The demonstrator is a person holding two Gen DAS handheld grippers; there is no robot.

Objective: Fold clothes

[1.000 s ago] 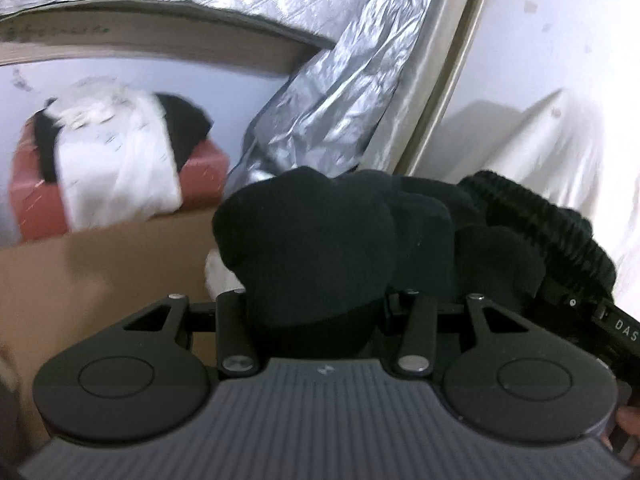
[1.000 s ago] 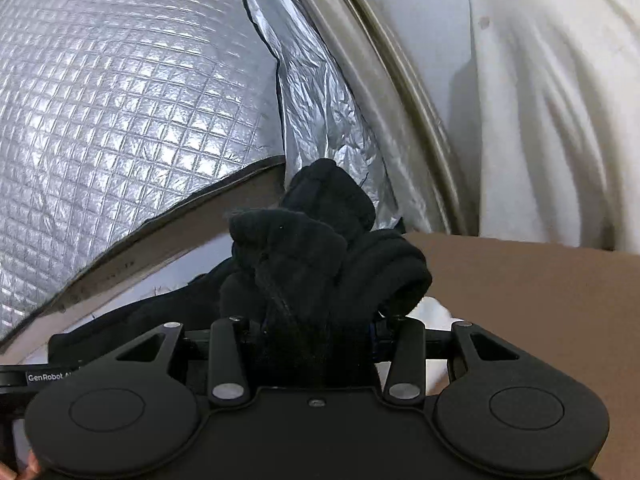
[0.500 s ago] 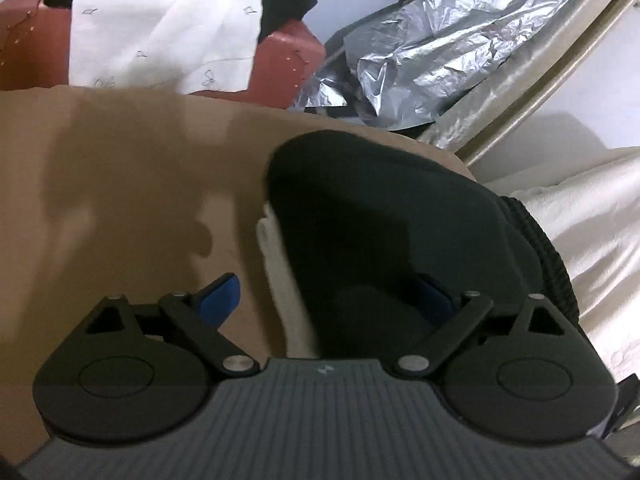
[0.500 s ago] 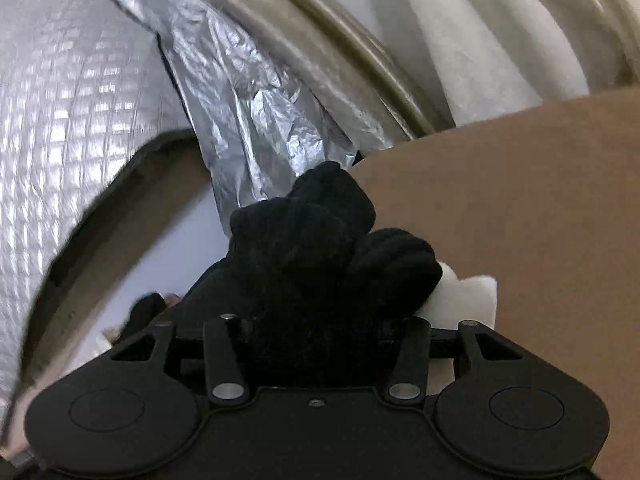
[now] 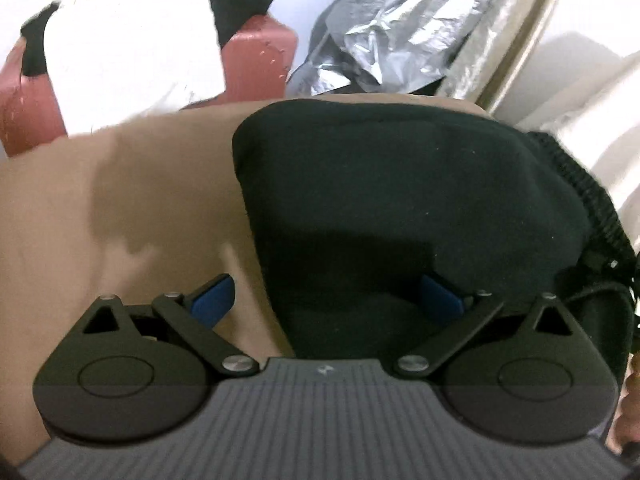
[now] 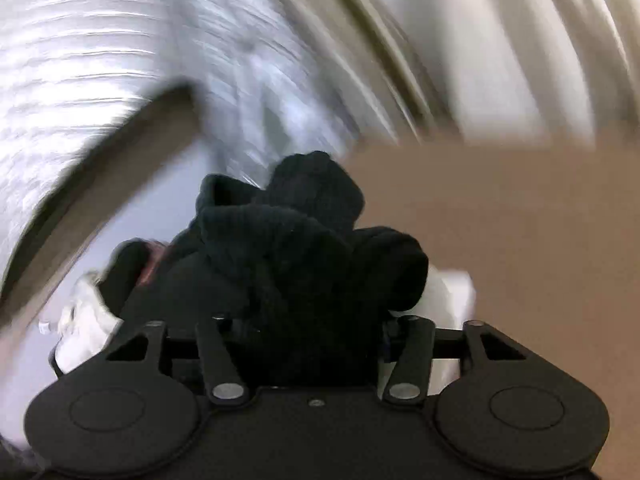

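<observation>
Black garment (image 5: 400,200): soft, matte, fleece-looking, lying in a rounded mound with a ribbed knit edge (image 5: 592,208) curling down its right side. Spread on a tan, smooth surface (image 5: 120,220) (cardboard-coloured, cannot tell if desk or board), toward its far right corner.

Beyond the far edge: a reddish-brown box-like thing (image 5: 260,64) draped with white cloth (image 5: 128,44) and a bit of black fabric, plus crinkled silver foil sheeting (image 5: 392,28). Pale off-white cloth (image 5: 600,92) off to the right.

Left gripper (image 5: 326,298) spread wide apart, blue pads (image 5: 212,298) visible; left finger over bare tan surface, right finger tucked against the near side of the black mound, so only the near left part of the garment sits between them. Not pinching anything.

Right gripper (image 6: 316,332) clamped together on a bunched, ribbed wad of the same black garment (image 6: 304,248), which bulges up and forward over the fingers and hides the tips. A slip of white fabric (image 6: 452,296) peeking out just right of the wad. Right-wrist background heavily motion-blurred: quilted silver material (image 6: 80,60) on the left, tan surface (image 6: 520,220) on the right.
</observation>
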